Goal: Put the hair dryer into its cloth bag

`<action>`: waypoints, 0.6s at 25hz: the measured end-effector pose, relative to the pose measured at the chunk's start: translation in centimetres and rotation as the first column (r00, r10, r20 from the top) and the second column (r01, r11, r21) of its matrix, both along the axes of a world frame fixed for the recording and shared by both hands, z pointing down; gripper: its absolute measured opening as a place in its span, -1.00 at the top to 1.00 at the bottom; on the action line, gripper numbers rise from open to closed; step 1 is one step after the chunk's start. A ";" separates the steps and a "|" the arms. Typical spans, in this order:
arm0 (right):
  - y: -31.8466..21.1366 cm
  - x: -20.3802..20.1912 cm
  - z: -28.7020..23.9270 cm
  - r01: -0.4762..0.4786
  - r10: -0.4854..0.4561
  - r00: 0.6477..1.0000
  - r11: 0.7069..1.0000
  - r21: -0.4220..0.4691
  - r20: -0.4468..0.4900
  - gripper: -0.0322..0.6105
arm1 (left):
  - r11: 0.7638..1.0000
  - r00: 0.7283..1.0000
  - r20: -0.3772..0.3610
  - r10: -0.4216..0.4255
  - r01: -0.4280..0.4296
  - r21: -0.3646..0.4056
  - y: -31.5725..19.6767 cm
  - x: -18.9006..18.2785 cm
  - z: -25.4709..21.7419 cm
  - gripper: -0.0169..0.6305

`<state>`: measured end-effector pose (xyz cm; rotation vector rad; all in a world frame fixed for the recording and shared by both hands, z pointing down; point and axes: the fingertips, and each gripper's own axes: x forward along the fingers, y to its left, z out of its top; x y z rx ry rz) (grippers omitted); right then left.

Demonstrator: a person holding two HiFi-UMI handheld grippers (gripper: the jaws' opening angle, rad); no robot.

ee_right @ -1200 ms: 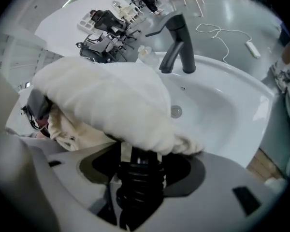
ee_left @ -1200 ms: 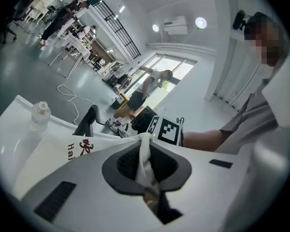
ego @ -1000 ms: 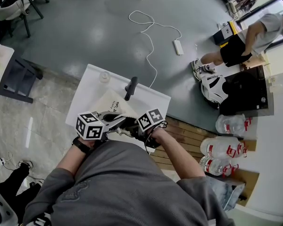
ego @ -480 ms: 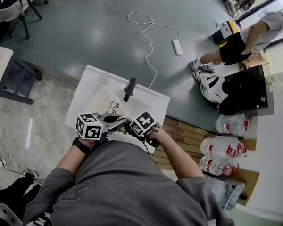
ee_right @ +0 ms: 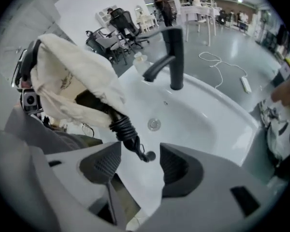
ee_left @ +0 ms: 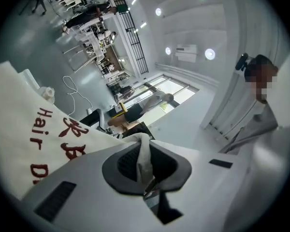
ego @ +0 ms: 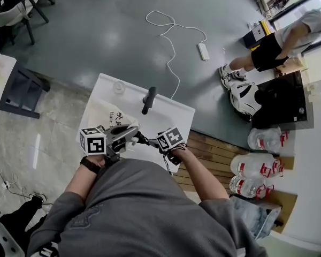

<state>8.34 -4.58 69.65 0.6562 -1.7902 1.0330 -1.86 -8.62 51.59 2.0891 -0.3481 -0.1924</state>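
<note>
**Bag pulled clear of the basin, cord end still outside**

Over the last second the cloth bag point(ego: 108, 116) has shifted from the middle of the white sink point(ego: 174, 114) toward its left side, carried by the left gripper point(ee_left: 145, 164). That gripper's jaws are clamped on a fold of the bag's rim, and the printed fabric hangs away from them. The right gripper point(ee_right: 140, 164) has dipped toward the bag's mouth, with its jaws standing wide apart. The coiled black cord point(ee_right: 122, 123) and its plug point(ee_right: 148, 155) dangle between them, and neither pad presses on either. The hair dryer point(ee_right: 89, 100) shows only as a dark shape in the bag's opening, so its body appears to be inside already. The black tap point(ee_right: 174, 57) stands well behind. The job looks nearly done. What remains, most likely, is for the open right gripper to catch the cord bundle and push it into the bag.
</note>
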 end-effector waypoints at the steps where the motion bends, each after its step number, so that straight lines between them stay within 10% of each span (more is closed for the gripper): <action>1: -0.1 0.4 0.5 -0.045 0.045 0.999 0.999 0.000 0.031 0.12 | 1.000 1.000 -0.017 0.001 -0.001 -0.002 0.0 0.1 -0.3 0.90; 8: -1.1 -2.9 -3.4 0.090 -0.158 0.962 0.954 0.287 0.224 0.17 | 0.995 0.991 -0.091 0.095 -0.092 0.042 0.7 1.4 -2.8 0.90; 15: 0.8 -1.7 -1.3 0.212 -0.263 0.948 0.942 0.262 0.178 0.17 | 0.996 0.990 -0.116 0.078 -0.074 0.046 0.5 1.4 -4.1 0.90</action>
